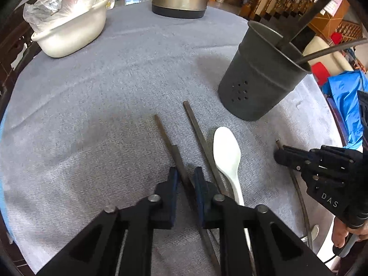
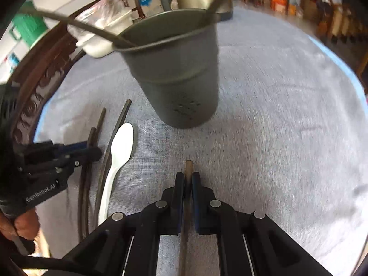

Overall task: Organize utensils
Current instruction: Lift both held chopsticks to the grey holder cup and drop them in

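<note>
L gripper: jaws nearly shut around a dark chopstick lying on the grey cloth. Stick sits between the pads; looks pinched, though contact isn't fully clear in the wrist view. Its long axis runs along the fingers, tip pointing away and a bit left.

R gripper: clamped on a second chopstick, tip poking just past the fingertips, clear of the cloth as far as I can tell.

Key relation: grey holder cup stands upright, straight ahead of R gripper and above its fingertips in frame, already w/ a couple of utensils inside. From L it's ahead and to the right. R is nearer imo, so R drops first.

Left on cloth: another chopstick and white spoon, just right of L fingers, lying roughly parallel.
</note>
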Demonstrator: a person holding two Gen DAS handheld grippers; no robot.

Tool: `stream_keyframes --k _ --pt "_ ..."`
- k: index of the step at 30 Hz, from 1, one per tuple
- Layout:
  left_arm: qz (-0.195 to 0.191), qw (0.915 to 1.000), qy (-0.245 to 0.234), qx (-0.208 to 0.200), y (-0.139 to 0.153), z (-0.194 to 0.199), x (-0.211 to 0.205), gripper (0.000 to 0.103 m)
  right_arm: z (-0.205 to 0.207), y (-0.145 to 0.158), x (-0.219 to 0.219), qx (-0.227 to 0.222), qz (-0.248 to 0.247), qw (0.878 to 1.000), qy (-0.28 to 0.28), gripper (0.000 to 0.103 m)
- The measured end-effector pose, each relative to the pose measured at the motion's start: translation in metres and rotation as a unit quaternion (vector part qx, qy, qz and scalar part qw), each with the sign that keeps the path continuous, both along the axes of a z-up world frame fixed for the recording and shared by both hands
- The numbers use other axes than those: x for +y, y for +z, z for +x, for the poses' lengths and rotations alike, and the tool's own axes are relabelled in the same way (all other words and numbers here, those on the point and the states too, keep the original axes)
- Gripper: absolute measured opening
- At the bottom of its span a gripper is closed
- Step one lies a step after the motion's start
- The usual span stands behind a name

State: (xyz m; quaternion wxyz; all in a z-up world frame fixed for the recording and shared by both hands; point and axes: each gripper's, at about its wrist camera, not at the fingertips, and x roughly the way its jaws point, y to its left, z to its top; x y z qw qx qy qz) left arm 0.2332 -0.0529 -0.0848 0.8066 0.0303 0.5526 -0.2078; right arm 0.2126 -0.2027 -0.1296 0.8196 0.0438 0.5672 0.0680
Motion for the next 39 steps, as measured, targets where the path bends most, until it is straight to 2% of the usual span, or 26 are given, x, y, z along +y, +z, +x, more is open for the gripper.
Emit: stream_keyframes --k 3,8,15,17,20,22,25,28,33,39 --pt "-0.012 0.9999 0.006 -0.008 0.006 0.001 0.01 0.011 -0.004 0.006 -0.005 -0.008 0.01 1.0 -0.001 0.006" --pt "-0.046 0.9982 0.002 -0.039 0.037 -0.016 0.03 0.009 -0.019 0.032 -0.022 -0.046 0.057 0.997 -0.004 0.006" --pt "-0.092 0.9931 -0.026 -0.067 0.084 -0.054 0.041 0.008 -0.044 0.074 -0.034 -0.107 0.131 0.986 -0.005 0.006" --pt "-0.087 0.9934 -0.032 -0.067 0.089 -0.06 0.04 0.008 -0.049 0.081 -0.029 -0.121 0.142 0.982 -0.007 0.006" --pt "-0.072 0.995 -0.02 -0.067 0.076 -0.058 0.038 0.008 -0.055 0.089 -0.027 -0.133 0.149 0.98 -0.006 0.006" --pt "-0.078 0.9947 -0.011 -0.065 0.072 -0.048 0.041 0.008 -0.06 0.094 -0.028 -0.136 0.15 0.979 -0.011 0.006" --pt "-0.081 0.9928 -0.013 -0.087 0.084 -0.05 0.039 0.007 -0.06 0.102 -0.03 -0.143 0.162 0.976 -0.016 0.006" --pt "-0.089 0.989 -0.02 -0.117 0.11 -0.06 0.04 0.007 -0.062 0.121 -0.034 -0.171 0.162 0.972 -0.019 0.006" --pt "-0.117 0.978 -0.038 -0.169 0.168 -0.078 0.036 0.007 -0.063 0.157 -0.038 -0.218 0.161 0.962 -0.022 0.006" --pt "-0.123 0.9661 -0.047 -0.222 0.221 -0.09 0.024 0.007 -0.068 0.198 -0.039 -0.278 0.164 0.946 -0.037 0.006"
